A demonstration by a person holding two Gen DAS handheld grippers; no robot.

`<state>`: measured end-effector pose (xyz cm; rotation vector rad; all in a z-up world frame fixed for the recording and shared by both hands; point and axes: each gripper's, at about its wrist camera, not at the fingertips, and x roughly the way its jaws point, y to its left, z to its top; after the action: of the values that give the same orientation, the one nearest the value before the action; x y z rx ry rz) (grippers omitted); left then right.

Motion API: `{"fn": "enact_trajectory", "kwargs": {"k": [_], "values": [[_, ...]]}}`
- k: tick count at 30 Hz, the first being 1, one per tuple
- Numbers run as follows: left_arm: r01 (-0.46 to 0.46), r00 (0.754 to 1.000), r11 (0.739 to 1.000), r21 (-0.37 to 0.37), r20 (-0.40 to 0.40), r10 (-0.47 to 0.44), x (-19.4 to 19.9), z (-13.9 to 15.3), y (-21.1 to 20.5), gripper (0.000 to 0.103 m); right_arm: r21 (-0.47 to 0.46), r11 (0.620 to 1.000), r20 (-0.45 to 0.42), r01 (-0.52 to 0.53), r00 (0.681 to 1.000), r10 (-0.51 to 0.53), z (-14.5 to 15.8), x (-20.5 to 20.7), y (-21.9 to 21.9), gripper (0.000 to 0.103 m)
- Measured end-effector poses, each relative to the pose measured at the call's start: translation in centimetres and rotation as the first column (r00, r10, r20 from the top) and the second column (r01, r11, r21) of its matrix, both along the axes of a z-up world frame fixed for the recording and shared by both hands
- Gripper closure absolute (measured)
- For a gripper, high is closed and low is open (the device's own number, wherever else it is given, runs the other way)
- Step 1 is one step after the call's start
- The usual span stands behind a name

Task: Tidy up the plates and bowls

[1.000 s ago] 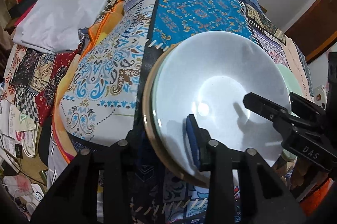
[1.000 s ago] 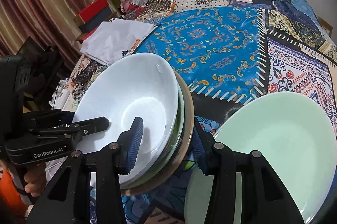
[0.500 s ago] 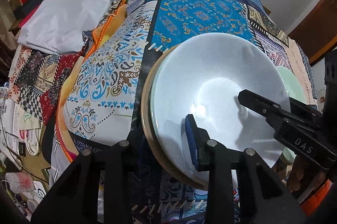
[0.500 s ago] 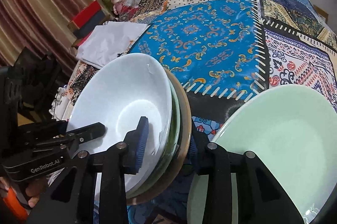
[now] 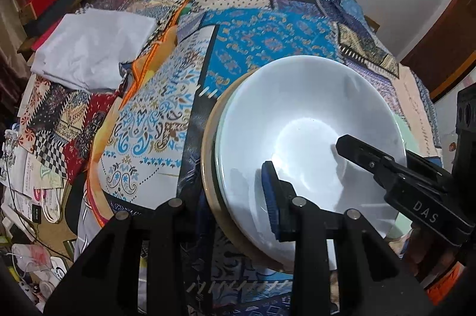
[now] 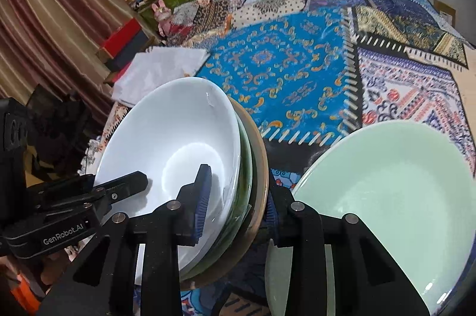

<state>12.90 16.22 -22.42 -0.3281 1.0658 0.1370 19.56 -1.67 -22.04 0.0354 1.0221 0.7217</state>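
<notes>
Both tools clamp glossy white bowl (image 6: 166, 143), stacked on tan-rimmed plate (image 6: 257, 155)

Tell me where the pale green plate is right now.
The pale green plate fills the lower right of the right wrist view, on the patchwork cloth, just right of the stacked dishes topped by the white bowl.

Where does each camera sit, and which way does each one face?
Left wrist: sits on the left gripper, looks along its fingers at the white bowl atop the stack; the right gripper shows at right.
Right wrist: sits on the right gripper, clamped on the stack's rim; the green plate lies right, the left gripper left.
Shared: bowl, patchwork cloth.
</notes>
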Motion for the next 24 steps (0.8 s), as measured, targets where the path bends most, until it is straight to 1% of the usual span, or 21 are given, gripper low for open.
{"fn": "enact_trajectory", "kwargs": {"k": [11,24], "values": [[0.052,0.997,0.998,0.035,0.05,-0.054,0.7,3.5,-3.3,0.07,0.016,0.999,0.065,0.045,0.997,-0.046,3.2,-0.5,-3.2,0.073],[0.138,0.989,0.989,0.053,0.048,-0.141,1.2,4.9,-9.1,0.07,0.024,0.992,0.081,0.12,0.989,-0.122,4.5,-0.8,-8.5,0.073]]}}
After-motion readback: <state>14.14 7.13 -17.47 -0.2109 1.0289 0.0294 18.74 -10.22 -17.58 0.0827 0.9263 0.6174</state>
